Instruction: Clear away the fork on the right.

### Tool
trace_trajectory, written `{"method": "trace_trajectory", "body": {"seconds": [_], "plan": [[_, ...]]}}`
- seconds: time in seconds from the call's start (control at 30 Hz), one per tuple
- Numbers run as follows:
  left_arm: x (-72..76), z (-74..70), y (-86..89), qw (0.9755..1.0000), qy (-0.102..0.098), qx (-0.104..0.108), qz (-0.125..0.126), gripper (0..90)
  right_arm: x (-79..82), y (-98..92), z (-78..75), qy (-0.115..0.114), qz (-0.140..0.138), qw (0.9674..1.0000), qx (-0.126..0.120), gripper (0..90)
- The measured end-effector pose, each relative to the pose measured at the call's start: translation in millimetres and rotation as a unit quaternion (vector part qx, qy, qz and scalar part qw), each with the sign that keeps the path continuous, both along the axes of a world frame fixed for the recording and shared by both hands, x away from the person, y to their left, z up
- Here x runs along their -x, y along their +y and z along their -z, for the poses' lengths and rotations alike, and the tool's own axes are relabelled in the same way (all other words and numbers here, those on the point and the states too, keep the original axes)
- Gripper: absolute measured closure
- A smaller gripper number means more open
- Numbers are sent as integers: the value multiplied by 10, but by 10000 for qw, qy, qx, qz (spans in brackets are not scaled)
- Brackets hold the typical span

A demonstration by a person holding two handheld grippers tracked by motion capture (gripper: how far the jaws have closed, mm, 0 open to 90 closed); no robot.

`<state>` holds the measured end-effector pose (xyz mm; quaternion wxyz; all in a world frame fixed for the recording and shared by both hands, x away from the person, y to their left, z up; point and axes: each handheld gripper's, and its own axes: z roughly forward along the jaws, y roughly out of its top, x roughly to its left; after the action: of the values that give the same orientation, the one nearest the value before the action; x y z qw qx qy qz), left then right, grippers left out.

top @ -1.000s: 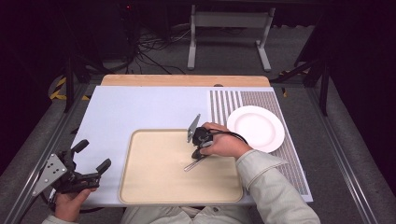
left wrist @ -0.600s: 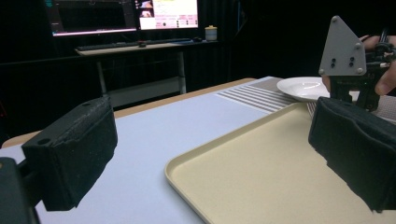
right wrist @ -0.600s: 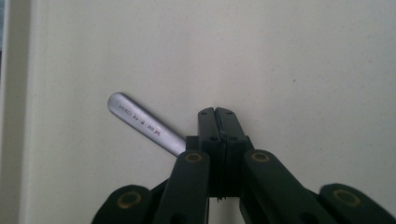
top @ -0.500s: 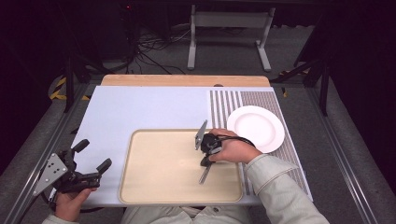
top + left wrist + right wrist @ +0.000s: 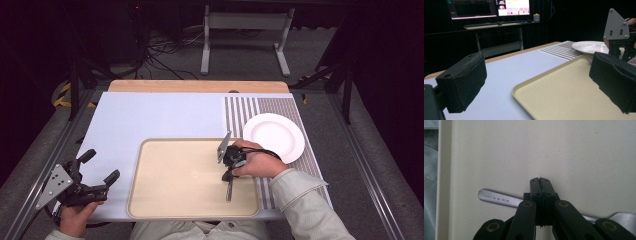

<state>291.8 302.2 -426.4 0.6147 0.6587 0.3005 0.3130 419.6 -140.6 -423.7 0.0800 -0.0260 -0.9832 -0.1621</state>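
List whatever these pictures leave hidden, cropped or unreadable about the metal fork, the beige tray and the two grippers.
- Metal fork: in the right gripper view the closed right gripper covers its middle and the frame edge crops the tines; the handle stamp is too small to read.
- High view: the hand hides the fork's upper part.
- Beige tray: in the left gripper view the black pad of the open left gripper hides its right side.

We count one beige tray (image 5: pixel 170 200), one white plate (image 5: pixel 274 136), one metal fork (image 5: pixel 499 200), one striped mat (image 5: pixel 240 112) and two grippers: left gripper (image 5: pixel 97 167), right gripper (image 5: pixel 228 176)
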Motion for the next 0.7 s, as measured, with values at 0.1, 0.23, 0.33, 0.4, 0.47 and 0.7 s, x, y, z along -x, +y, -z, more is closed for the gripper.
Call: {"method": "trace_trajectory", "body": {"seconds": [0.1,0.23,0.33,0.4,0.47,0.7], "plan": [[0,-1,-2,10000,-2,-2,3,21,8,-42,0,7,40,10000,-20,900],[-1,-1,-4,10000,5,-11,9,21,15,-85,1,-1,76,10000,-41,900],[-1,-2,-3,10000,4,-12,10,21,24,-112,-2,14,101,9999,-26,900],[-2,-1,-2,10000,7,-9,10,21,33,-130,-3,10,135,9999,-15,900],[-3,-1,-2,10000,5,-13,11,21,32,-144,1,4,121,9999,-49,900],[0,-1,-1,10000,6,-12,6,21,38,-165,3,7,115,9999,-78,900]]}}
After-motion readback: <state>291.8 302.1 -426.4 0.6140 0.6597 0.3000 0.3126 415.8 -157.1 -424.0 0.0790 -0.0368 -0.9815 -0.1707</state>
